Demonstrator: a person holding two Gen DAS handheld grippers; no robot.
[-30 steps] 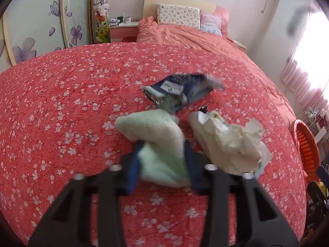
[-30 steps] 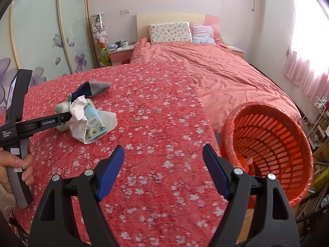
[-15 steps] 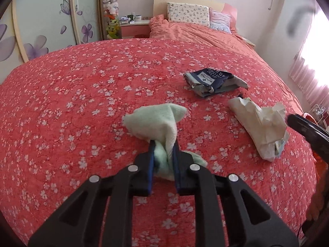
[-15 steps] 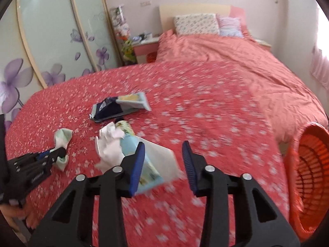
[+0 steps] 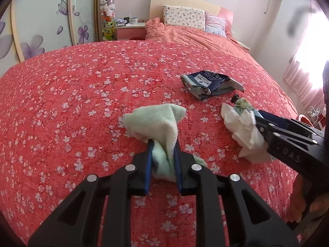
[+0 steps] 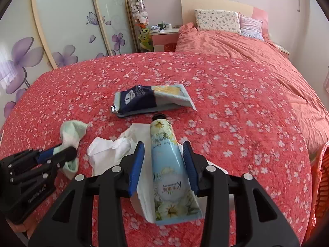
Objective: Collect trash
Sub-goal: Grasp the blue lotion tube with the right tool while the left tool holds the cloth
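On the red flowered bedspread (image 5: 82,94), my left gripper (image 5: 163,142) is shut on a pale green cloth (image 5: 152,121), which bunches up ahead of the blue pads. The right wrist view shows that gripper (image 6: 61,152) and cloth (image 6: 72,131) at the left. My right gripper (image 6: 163,144) straddles a light blue flowered cream tube (image 6: 166,160) lying on crumpled white tissue (image 6: 109,152). Its jaws are opening slightly, and tube and tissue still touch the pads. A dark blue foil packet (image 6: 139,99) lies just beyond the tube.
An orange plastic basket (image 6: 322,175) stands off the bed's right edge. Pillows (image 6: 218,19) and a rumpled orange duvet (image 6: 236,45) lie at the far end. A nightstand (image 6: 164,37) and flowered sliding doors (image 6: 67,20) are at the left. A person's hand (image 5: 298,203) holds the right gripper.
The right gripper swung left from the basket side and narrowed around the tube and tissue. The left gripper closed on the green cloth and drew it away from the tissue.
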